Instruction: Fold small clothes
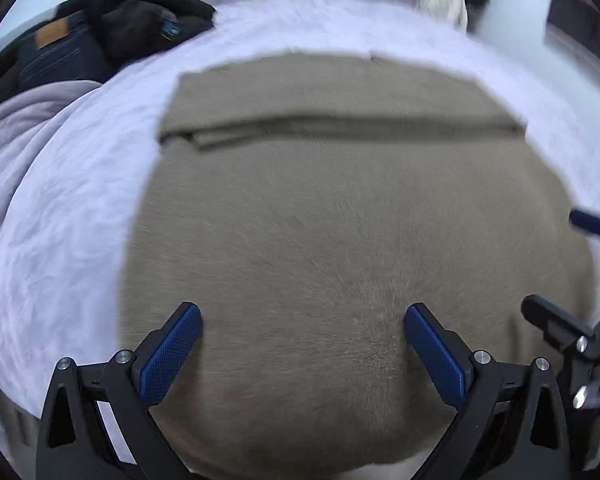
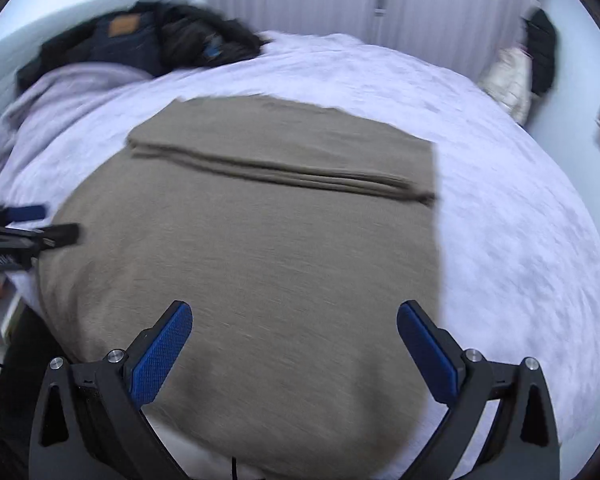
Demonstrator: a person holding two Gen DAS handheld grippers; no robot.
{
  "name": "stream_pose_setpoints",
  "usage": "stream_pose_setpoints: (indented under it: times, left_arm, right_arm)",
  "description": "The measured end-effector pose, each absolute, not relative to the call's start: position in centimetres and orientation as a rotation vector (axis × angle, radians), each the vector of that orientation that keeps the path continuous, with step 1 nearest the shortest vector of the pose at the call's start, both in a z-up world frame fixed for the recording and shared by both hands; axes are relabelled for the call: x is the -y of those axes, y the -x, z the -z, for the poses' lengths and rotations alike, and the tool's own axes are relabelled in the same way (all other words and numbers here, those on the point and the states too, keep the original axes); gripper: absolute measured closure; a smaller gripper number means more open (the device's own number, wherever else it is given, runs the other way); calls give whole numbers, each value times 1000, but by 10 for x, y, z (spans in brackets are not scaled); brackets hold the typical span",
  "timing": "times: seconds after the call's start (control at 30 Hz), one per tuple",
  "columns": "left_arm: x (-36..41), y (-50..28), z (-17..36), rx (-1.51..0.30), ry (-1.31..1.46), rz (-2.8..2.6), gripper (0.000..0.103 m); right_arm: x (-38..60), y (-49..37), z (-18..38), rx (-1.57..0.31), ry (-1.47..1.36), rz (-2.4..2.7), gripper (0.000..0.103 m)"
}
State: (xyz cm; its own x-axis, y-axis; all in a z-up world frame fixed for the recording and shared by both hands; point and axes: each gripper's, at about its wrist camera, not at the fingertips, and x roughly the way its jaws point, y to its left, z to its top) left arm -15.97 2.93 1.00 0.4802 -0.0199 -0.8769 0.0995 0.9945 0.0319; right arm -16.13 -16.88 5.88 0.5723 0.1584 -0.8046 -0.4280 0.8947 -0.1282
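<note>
A taupe garment (image 1: 340, 220) lies flat on the white bedcover (image 1: 60, 220), with a folded band across its far part. It also shows in the right wrist view (image 2: 268, 248). My left gripper (image 1: 302, 316) is open and empty above the garment's near left part. My right gripper (image 2: 294, 314) is open and empty above its near right part. The right gripper's fingers (image 1: 548, 320) enter the left wrist view at the right edge. The left gripper's fingers (image 2: 56, 234) show at the left edge of the right wrist view.
A pile of dark clothes with jeans (image 1: 100, 36) and a lilac blanket (image 1: 20, 128) lie at the far left of the bed; they also show in the right wrist view (image 2: 140, 40). A cream item (image 2: 508, 76) and dark item stand at the far right by the wall.
</note>
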Motion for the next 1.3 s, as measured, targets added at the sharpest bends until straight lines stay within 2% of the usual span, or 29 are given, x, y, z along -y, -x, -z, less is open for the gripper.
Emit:
stream_pose_setpoints:
  times: [0.1, 0.27, 0.33, 0.4, 0.5, 0.7, 0.83, 1.03, 1.1, 1.2, 1.3]
  left_arm:
    - [-42, 169, -7, -1020, -40, 113, 0]
    - [-87, 206, -4, -1014, -49, 155, 0]
    - [-104, 220, -11, -1001, -22, 142, 0]
    - [-130, 221, -15, -969, 34, 88, 0]
    - [-158, 211, -7, -1001, 138, 59, 0]
    - [-135, 199, 3, -1020, 175, 177, 0]
    - [-111, 217, 5, -1007, 129, 279, 0]
    - [-103, 215, 12, -989, 109, 243, 0]
    - [-103, 210, 11, -978, 126, 224, 0]
    - [-100, 211, 11, -967, 105, 215, 0]
    - [-99, 219, 11, -945, 71, 191, 11]
  right_arm:
    - [157, 156, -25, -959, 446, -336, 1]
    - [229, 182, -23, -943, 301, -388, 1]
    - [250, 198, -26, -931, 335, -379, 1]
    - [267, 202, -24, -943, 407, -272, 1]
    - [304, 208, -29, -957, 302, -242, 1]
    - [321, 186, -43, -916, -5, -319, 1]
    - [308, 181, -29, -926, -8, -356, 2]
    - [285, 210, -17, -878, 56, -458, 13]
    - [281, 207, -15, -864, 60, -465, 22]
    - [277, 203, -15, -841, 37, -479, 26]
    - [274, 210, -13, -835, 73, -483, 30]
